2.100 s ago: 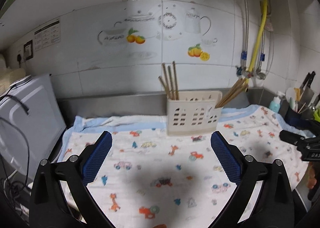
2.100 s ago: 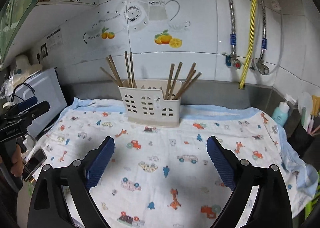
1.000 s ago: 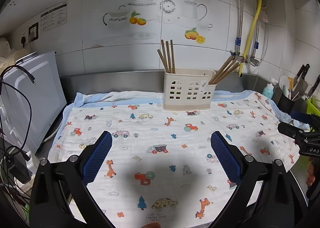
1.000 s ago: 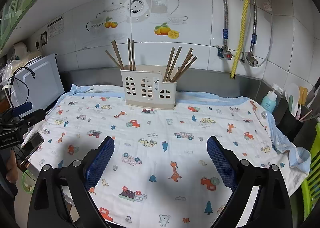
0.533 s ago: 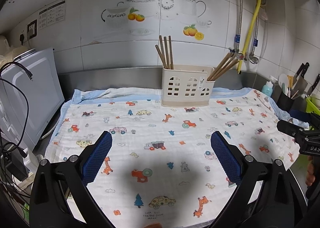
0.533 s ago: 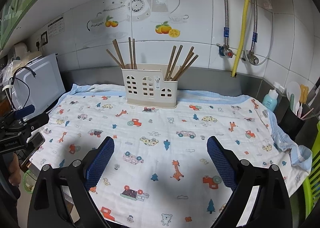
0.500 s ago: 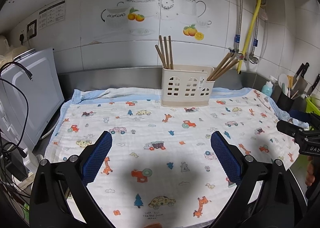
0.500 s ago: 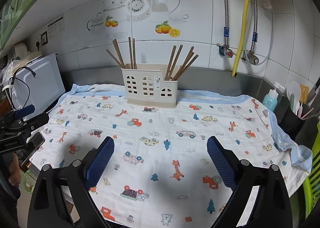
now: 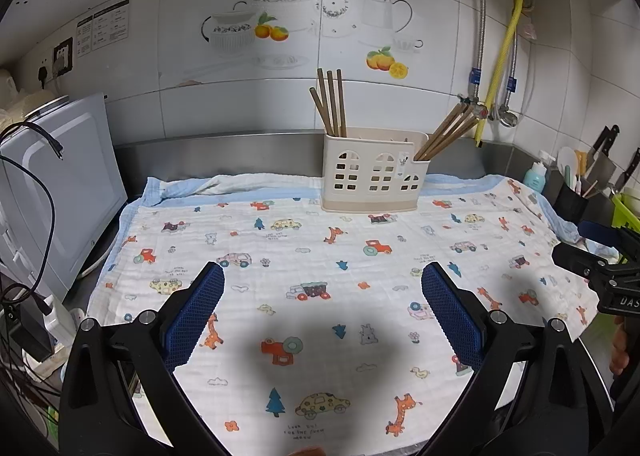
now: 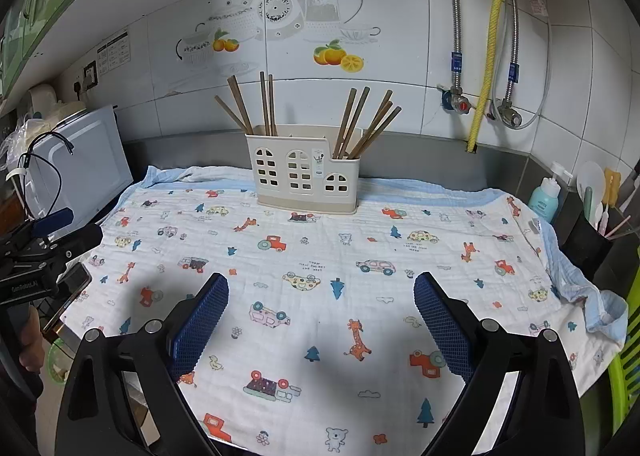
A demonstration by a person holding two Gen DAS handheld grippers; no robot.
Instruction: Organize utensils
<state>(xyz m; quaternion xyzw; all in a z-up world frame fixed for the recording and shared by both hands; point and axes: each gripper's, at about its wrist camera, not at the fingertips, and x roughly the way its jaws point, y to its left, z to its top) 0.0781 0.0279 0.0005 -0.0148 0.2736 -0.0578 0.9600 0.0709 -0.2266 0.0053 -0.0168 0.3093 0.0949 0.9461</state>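
Standing in the cream holder (image 10: 305, 175) at the back of the counter, the chopsticks (image 10: 362, 123) are the things I have to deal with: one bunch leans in the left compartment (image 9: 330, 101), another fans out to the right from the right-hand one. They look like plain wood, so I judge them light, stiff and thin, prone to roll or twist between flat pads, and easy to scatter if I knock the bunch. I would take one by its upper shaft, well above the holder's rim, pinching across it with the ribbed blue pads (image 10: 200, 320) so it cannot pivot. The holder itself is perforated plastic and probably light too; a sideways tug on a stick could tip or slide it on the soft printed cloth (image 10: 340, 256) beneath.

My right gripper (image 10: 322, 320) hangs over the near part of that cloth, jaws spread wide, nothing between them. My left gripper (image 9: 322, 316) is the same: fully apart, empty, well short of the holder. No loose utensil shows on the cloth.

Further out, a white appliance (image 9: 52, 183) sits to the left, and a soap bottle (image 10: 545, 199) and a dark pot of tools (image 10: 588, 244) to the right.
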